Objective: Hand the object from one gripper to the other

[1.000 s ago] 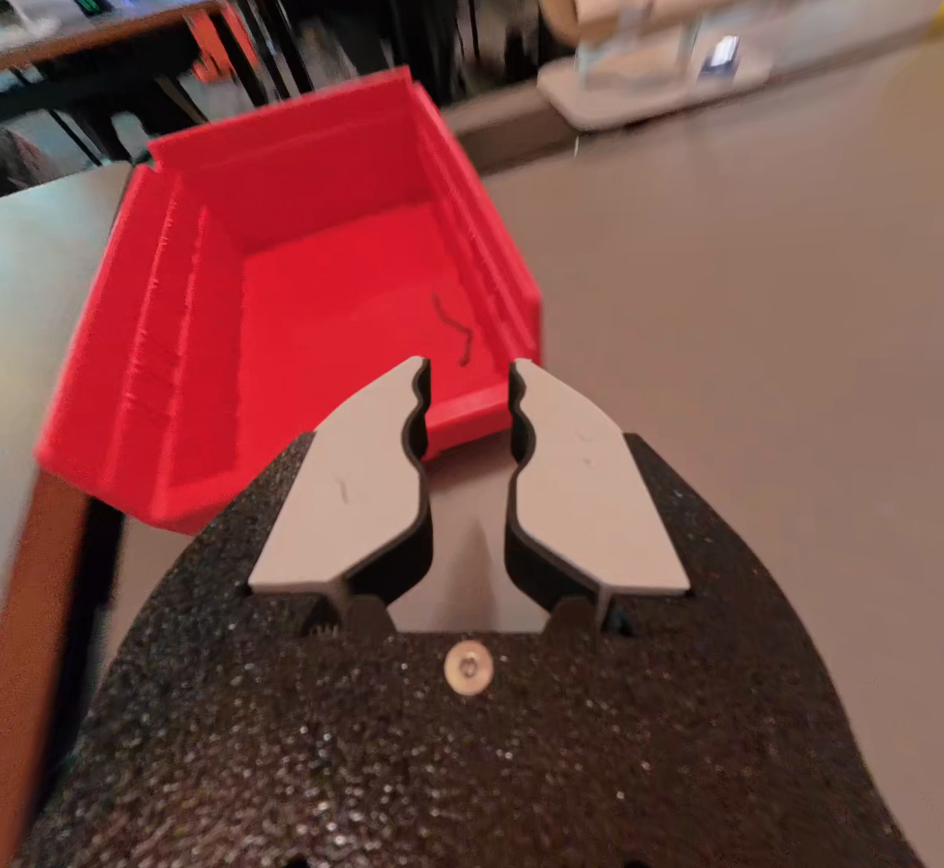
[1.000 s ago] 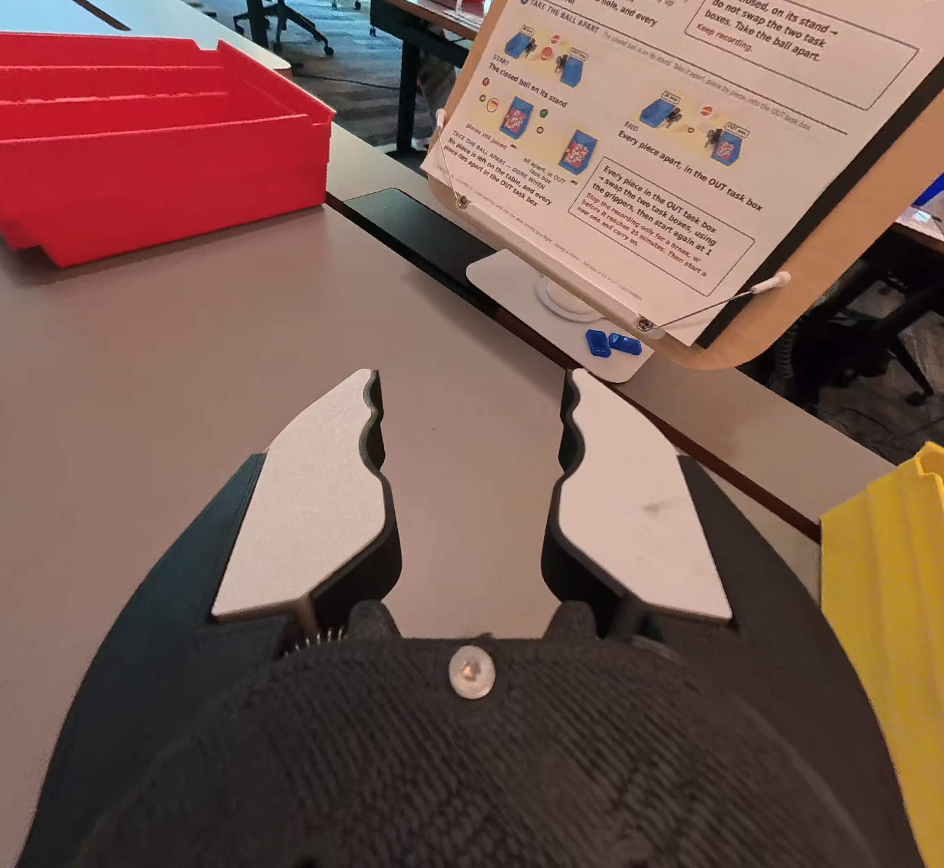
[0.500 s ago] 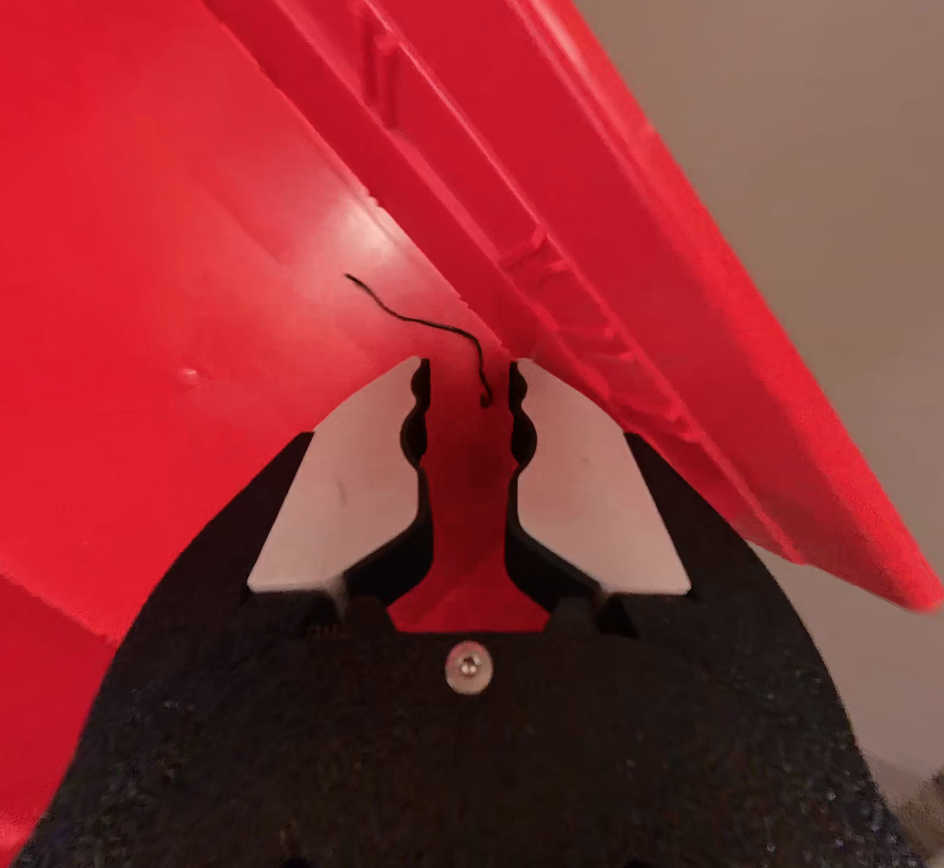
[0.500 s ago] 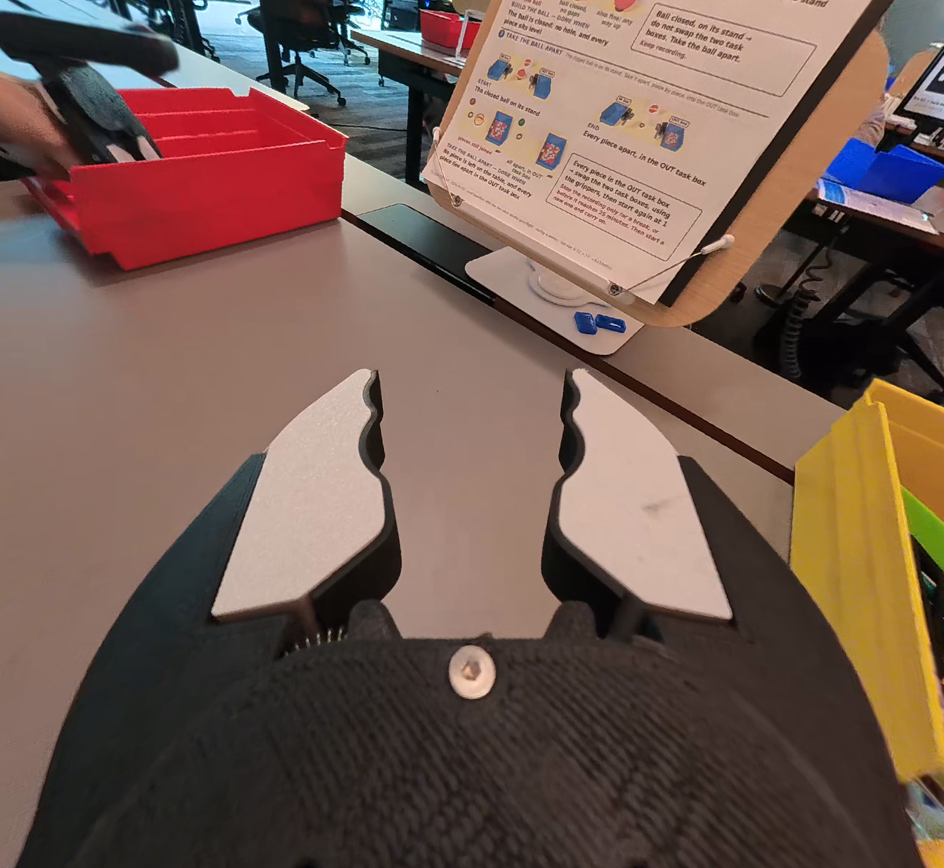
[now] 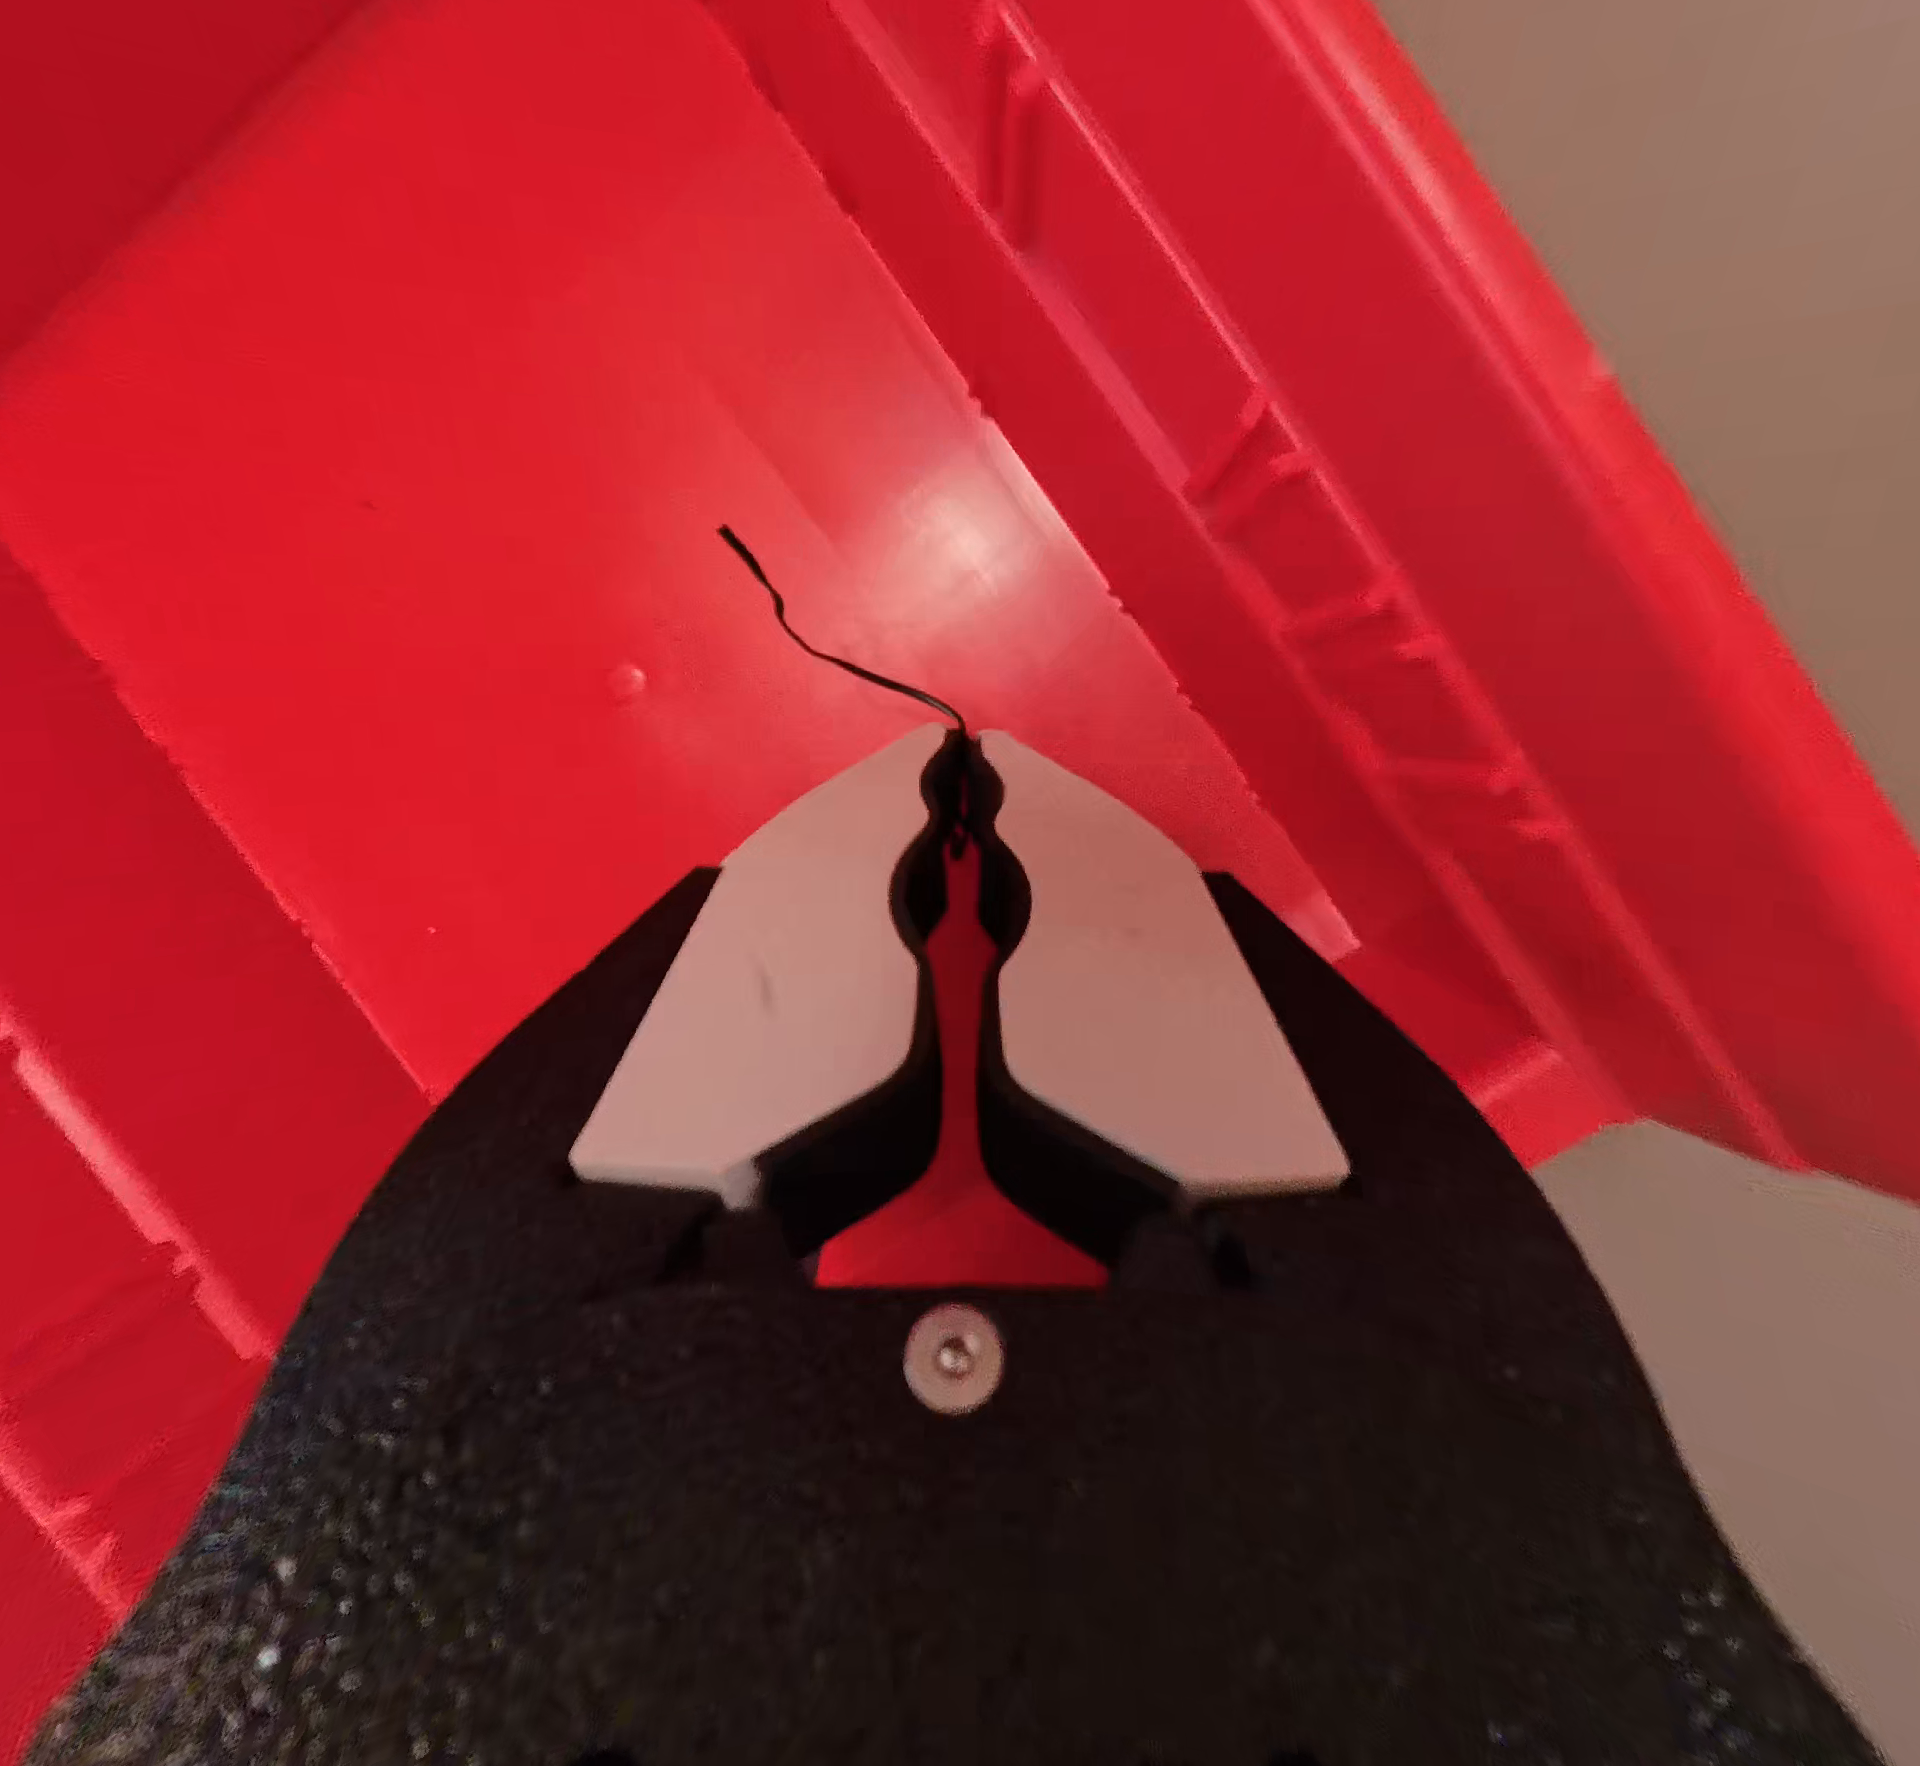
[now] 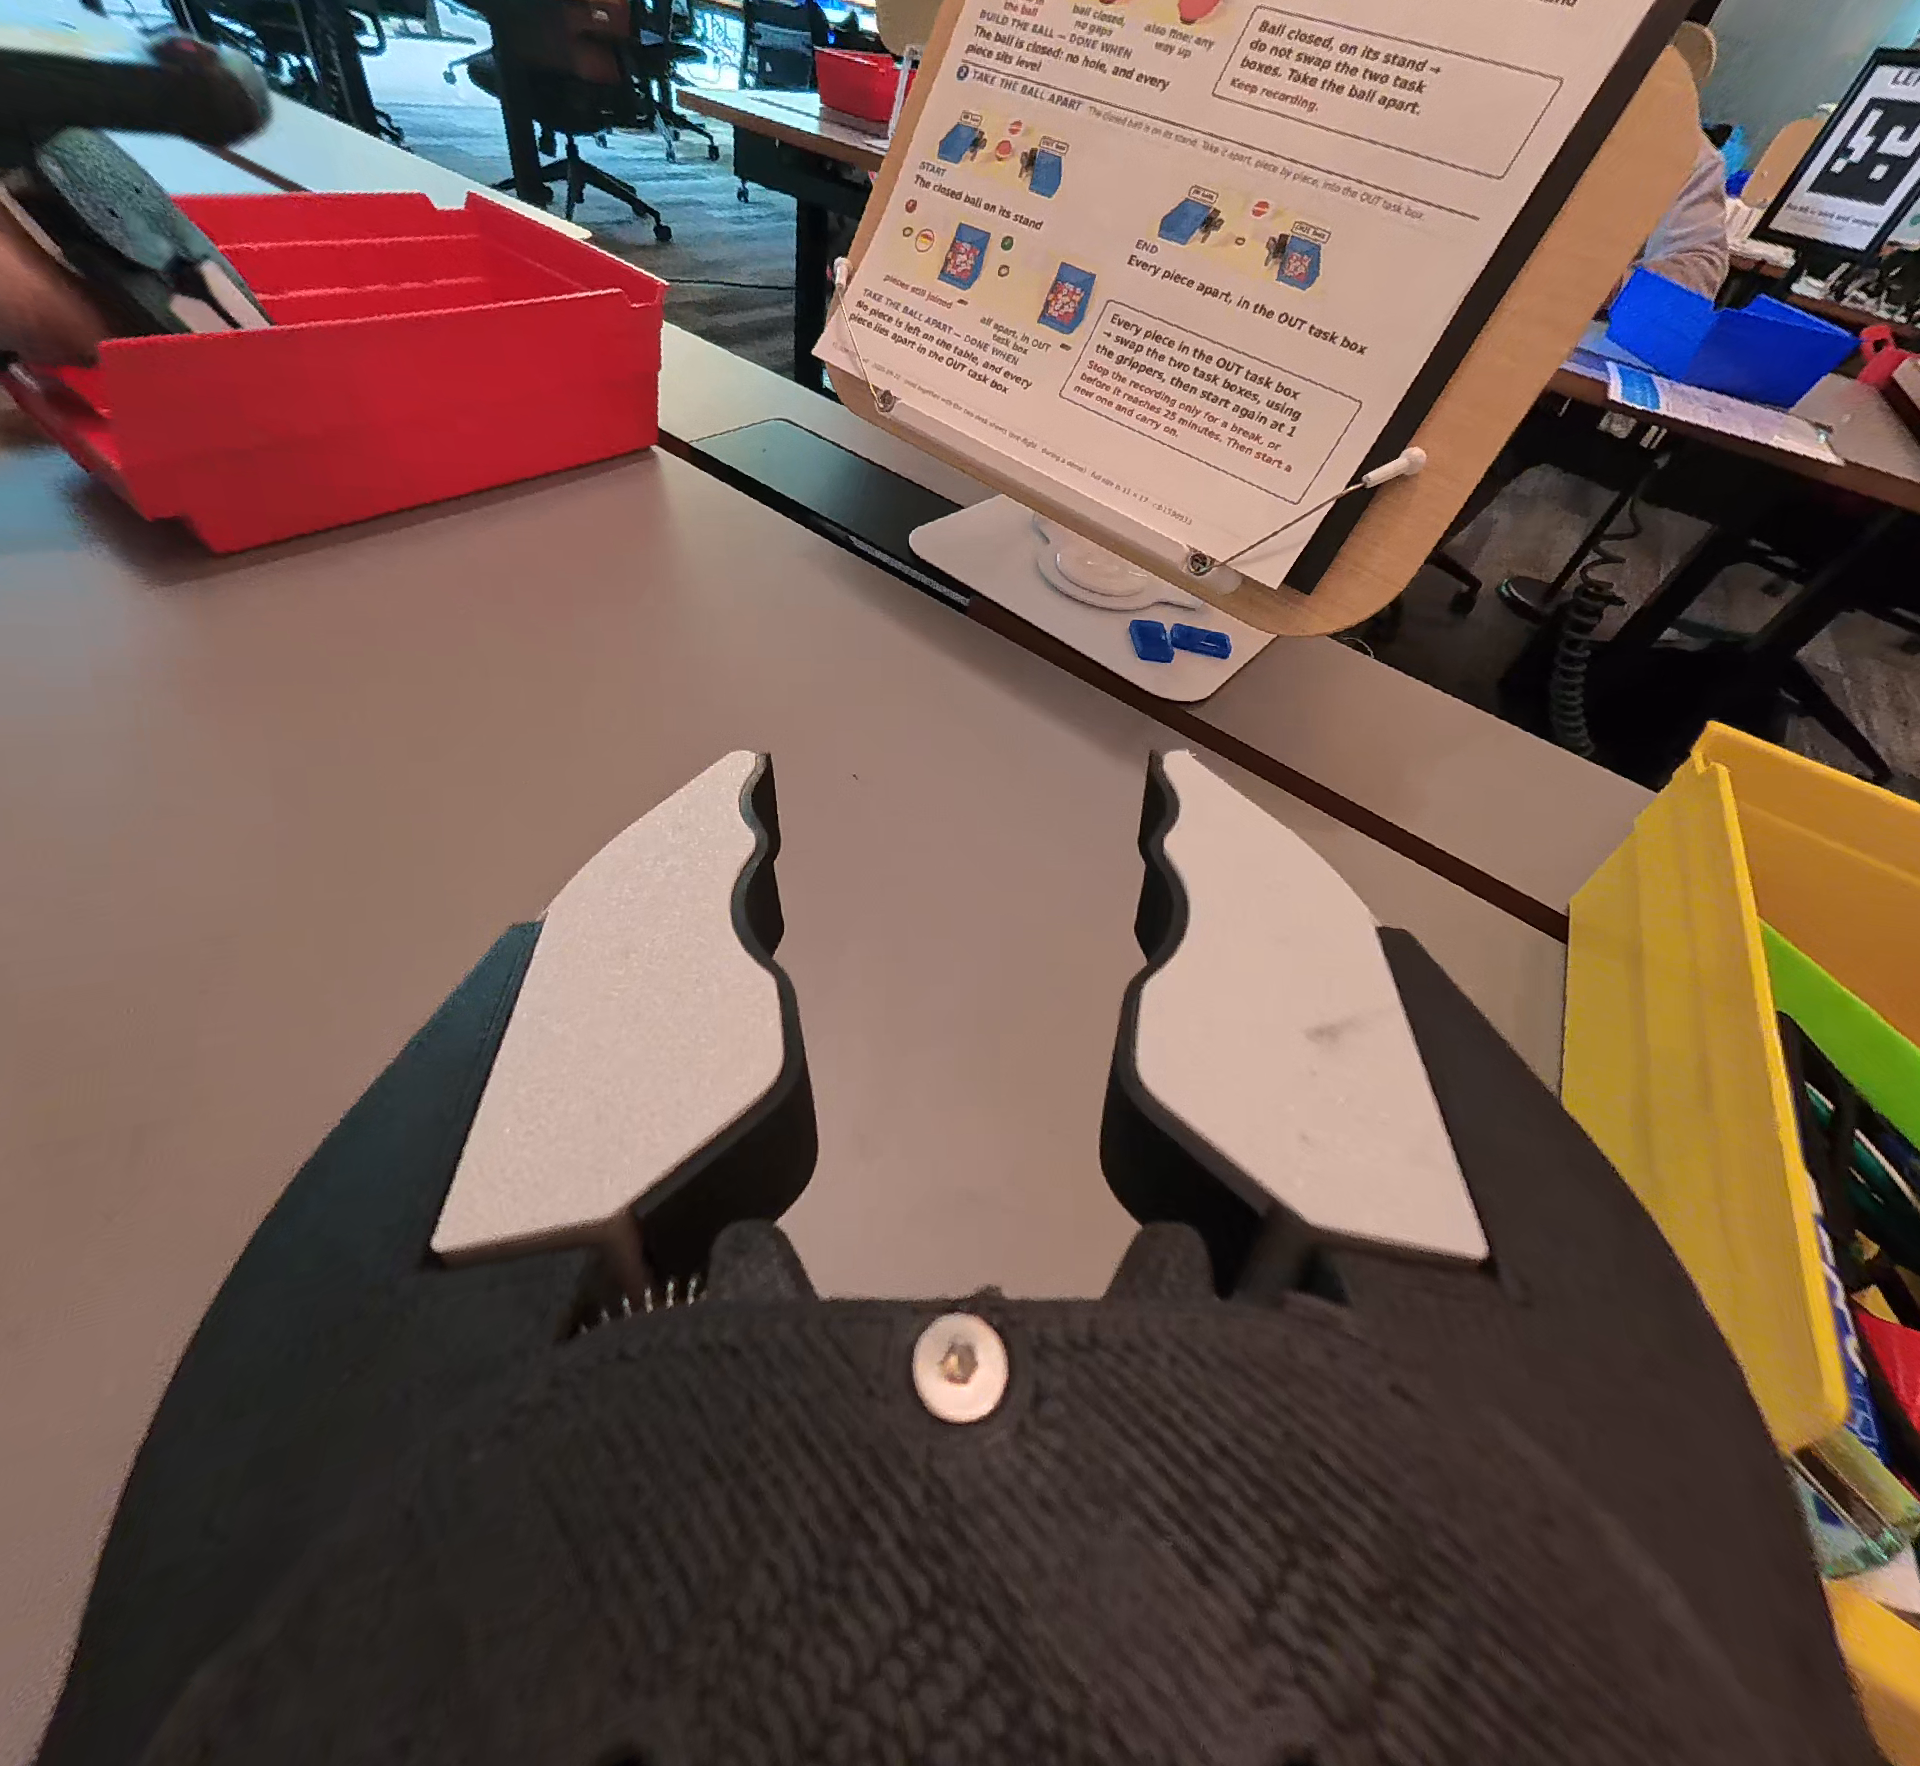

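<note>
A thin black wavy thread (image 5: 821,651) lies on the floor of the red bin (image 5: 436,428). My left gripper (image 5: 962,735) is inside the bin and shut on the thread's near end; the rest of the thread trails up and to the left over the bin floor. In the right wrist view the left gripper (image 6: 213,293) reaches into the red bin (image 6: 416,386) at the far left. My right gripper (image 6: 961,766) is open and empty, above the grey table (image 6: 416,729), far from the bin.
A wooden stand with an instruction sheet (image 6: 1247,189) sits at the table's far edge, with two small blue pieces (image 6: 1179,641) on its white base. A yellow bin (image 6: 1704,1041) with mixed parts stands at the right. Desks and chairs fill the room behind. Some 50 cm of space lies between my two pairs of fingers.
My left gripper has moved down into the red bin and shut on the end of the black thread. My right gripper has stayed open and drawn back a little.
</note>
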### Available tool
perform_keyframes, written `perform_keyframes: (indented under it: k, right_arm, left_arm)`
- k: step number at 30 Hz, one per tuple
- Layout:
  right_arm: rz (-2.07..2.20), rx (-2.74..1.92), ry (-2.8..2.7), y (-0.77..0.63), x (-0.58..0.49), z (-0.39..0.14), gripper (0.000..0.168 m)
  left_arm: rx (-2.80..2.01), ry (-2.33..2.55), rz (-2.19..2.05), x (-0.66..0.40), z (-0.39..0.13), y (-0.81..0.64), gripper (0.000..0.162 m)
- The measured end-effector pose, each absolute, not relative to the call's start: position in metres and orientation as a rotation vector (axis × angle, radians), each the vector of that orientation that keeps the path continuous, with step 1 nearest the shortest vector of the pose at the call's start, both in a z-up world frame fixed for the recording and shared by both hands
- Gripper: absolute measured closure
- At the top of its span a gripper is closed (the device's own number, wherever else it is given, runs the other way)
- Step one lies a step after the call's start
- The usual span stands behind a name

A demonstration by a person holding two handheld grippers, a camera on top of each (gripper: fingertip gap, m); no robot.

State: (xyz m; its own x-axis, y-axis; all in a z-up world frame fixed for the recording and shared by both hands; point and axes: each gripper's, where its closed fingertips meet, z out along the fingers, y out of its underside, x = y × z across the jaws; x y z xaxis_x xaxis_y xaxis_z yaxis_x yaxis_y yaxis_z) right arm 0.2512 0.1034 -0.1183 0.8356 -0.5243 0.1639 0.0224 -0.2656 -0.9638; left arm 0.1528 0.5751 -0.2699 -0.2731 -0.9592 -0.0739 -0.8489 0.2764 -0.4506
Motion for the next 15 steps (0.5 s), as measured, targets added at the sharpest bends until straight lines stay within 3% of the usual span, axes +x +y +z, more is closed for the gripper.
perform_keyframes:
  k: [1, 9, 15]
  right_arm:
    - [-0.544, -1.774, 0.389, 0.101, 0.252, -0.118, 0.101]
    - [-0.429, -1.739, 0.352, 0.110, 0.238, -0.121, 0.104]
    - [-0.135, -1.679, 0.127, 0.173, 0.168, -0.111, 0.105]
  left_arm:
    - [-1.643, 2.183, -0.527, 0.153, -0.263, 0.576, 0.162]
    - [-1.305, 1.874, -1.123, 0.137, -0.140, 0.537, 0.162]
    - [-0.899, 1.798, -1.602, 0.101, -0.060, 0.406, 0.162]
